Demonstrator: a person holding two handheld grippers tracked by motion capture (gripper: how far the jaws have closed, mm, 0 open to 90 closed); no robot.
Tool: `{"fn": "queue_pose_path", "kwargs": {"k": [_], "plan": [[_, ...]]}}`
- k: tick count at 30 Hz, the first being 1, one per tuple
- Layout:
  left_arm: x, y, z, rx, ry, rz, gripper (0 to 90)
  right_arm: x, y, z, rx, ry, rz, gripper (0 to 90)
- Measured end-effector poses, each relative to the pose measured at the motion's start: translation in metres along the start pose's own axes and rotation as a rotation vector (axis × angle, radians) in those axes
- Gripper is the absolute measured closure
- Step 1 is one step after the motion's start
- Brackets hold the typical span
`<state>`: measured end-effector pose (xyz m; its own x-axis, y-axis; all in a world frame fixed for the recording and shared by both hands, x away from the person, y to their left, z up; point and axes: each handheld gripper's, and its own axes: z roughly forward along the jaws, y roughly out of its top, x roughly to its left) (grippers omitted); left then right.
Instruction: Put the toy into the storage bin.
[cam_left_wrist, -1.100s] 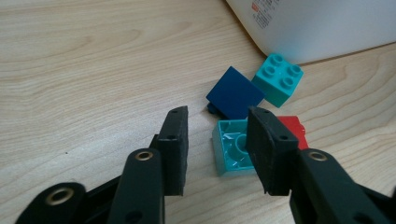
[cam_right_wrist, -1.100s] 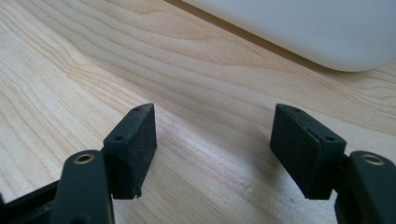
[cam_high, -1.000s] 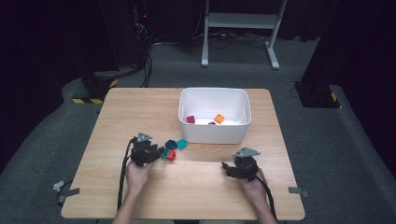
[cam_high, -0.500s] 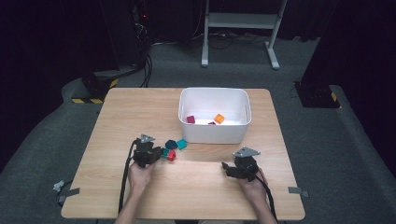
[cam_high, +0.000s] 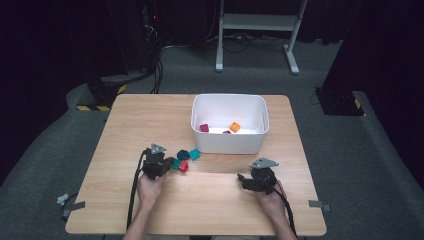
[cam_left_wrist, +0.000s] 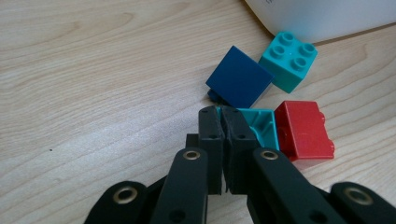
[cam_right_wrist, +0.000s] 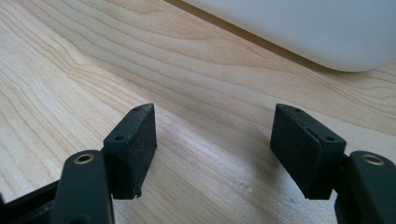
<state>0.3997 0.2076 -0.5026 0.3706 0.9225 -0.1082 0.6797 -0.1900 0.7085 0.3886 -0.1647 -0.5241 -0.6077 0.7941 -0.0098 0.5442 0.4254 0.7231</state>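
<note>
Two grippers rest on the pale wooden table (cam_high: 125, 125), in front of the white plastic tub (cam_high: 227, 141). The right gripper (cam_right_wrist: 212, 140) gapes empty. The left gripper (cam_left_wrist: 222, 126) has just closed, its jaws pinching the wall of an upturned hollow teal brick (cam_left_wrist: 261, 126) between a red brick (cam_left_wrist: 303, 133) and a dark blue block (cam_left_wrist: 238, 77).

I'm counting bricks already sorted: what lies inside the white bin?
Inside the white bin, an orange brick and a magenta brick lie on the floor, with a third dark red piece mostly hidden behind the near wall.
</note>
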Motion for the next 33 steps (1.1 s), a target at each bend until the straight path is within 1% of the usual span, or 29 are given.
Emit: {"fn": "queue_pose_path", "kwargs": {"k": [3,7,9,13,15,20,23,26,29,33], "plan": [[0.002,0.001,-0.004,-0.012,-0.004,-0.001,87.3,0.0,0.0,0.0,0.0,0.0,0.0,31.5],[0.004,0.001,-0.011,-0.012,-0.007,0.008,87.4,0.0,0.0,0.0,0.0,0.0,0.0,31.5],[0.005,0.001,-0.013,-0.012,-0.001,0.02,87.5,0.0,0.0,0.0,0.0,0.0,0.0,31.5],[0.007,0.002,-0.018,-0.026,-0.007,0.012,87.5,0.0,0.0,0.0,0.0,0.0,-0.001,31.5],[0.007,0.005,-0.021,-0.022,-0.004,0.015,87.5,0.0,0.0,0.0,0.0,0.0,-0.001,31.5],[0.003,0.016,-0.033,-0.028,-0.001,0.058,87.5,0.0,0.0,0.0,0.0,0.0,0.0,31.5],[0.001,0.023,-0.04,-0.038,-0.002,0.073,87.5,0.0,0.0,0.0,0.0,0.0,0.0,31.5],[-0.001,0.03,-0.046,-0.052,-0.014,0.079,87.5,0.0,0.0,0.0,0.0,0.0,0.0,31.5],[-0.001,0.041,-0.051,-0.072,-0.048,0.063,87.5,0.0,0.0,0.0,0.0,0.0,0.0,31.5],[-0.004,0.055,-0.055,-0.087,-0.053,0.079,87.5,0.0,0.0,0.0,0.0,0.0,-0.001,31.5]]}}
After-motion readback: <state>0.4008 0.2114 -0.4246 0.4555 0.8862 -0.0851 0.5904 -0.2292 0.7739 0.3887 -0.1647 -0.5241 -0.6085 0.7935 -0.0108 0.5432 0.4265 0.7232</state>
